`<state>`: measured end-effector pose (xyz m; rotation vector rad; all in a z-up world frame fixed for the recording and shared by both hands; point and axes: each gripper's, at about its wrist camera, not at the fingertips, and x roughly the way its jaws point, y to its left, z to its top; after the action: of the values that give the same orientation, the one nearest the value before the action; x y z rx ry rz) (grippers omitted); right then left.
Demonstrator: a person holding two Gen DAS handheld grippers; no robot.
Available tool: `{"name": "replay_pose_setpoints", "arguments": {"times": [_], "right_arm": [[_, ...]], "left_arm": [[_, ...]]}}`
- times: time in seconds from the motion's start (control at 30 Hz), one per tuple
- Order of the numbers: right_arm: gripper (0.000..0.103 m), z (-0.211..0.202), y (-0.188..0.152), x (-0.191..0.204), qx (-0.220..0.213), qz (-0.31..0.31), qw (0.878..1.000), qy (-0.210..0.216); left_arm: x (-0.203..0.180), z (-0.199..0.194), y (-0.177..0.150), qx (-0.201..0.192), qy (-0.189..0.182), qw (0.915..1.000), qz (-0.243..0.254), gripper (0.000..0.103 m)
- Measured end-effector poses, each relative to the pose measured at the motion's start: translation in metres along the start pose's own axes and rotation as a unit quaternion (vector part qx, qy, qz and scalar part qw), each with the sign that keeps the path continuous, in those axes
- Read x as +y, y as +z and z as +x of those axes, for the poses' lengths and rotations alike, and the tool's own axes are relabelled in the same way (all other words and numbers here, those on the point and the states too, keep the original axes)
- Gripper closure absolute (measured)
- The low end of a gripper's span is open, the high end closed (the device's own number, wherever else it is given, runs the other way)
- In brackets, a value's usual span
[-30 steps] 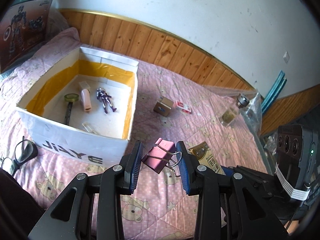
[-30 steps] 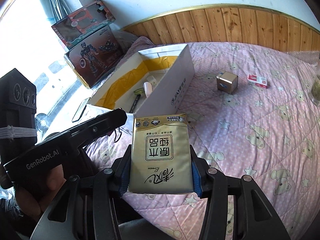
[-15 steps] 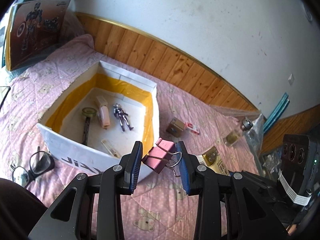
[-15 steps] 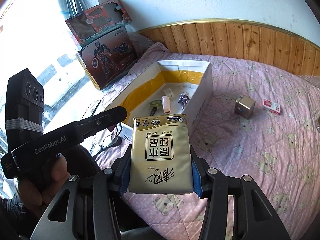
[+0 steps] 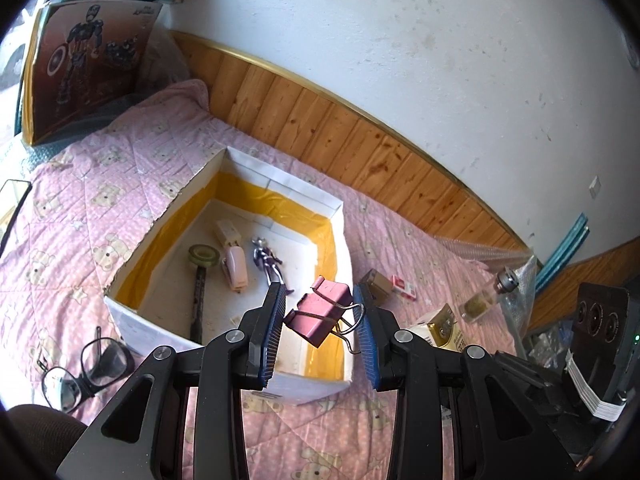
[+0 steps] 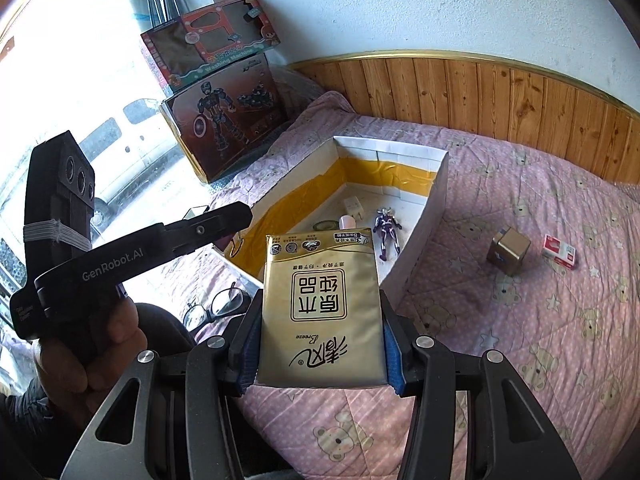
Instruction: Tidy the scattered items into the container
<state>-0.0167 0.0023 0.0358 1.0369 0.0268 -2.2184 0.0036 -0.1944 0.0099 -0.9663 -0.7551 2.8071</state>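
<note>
**Dropping held items into the box**

Covering most of both views, the pink quilted bed [image 5: 80, 208] carries the white box [image 5: 344, 224] with yellow-taped inner walls. The right gripper [image 6: 320, 312] clamps a gold tissue pack [image 6: 320, 304], near the box's front corner but apparently not yet over its opening. The left gripper [image 5: 320, 320] pinches a pink binder clip [image 5: 320, 312] over the box's near right corner. Best move, I judge: push the clip further inside the rim, spread the fingers, clearing the toy figure [image 5: 268, 260]. Small carton [image 6: 508, 248] and red-white packet [image 6: 560, 252] lie loose on the bed.

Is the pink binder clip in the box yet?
Not yet: the pink binder clip sits between the left gripper fingers, above the white box near wall.
</note>
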Motion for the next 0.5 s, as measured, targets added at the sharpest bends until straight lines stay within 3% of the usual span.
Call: {"name": "replay_pose_setpoints", "arguments": {"times": [0.5], "right_arm": [[0.052,0.023,0.042,-0.019,-0.001,0.000,1.000,-0.008]], "left_arm": [[0.006,0.063,0.008,0.075,0.000,0.9970,-0.019,0.068]]}}
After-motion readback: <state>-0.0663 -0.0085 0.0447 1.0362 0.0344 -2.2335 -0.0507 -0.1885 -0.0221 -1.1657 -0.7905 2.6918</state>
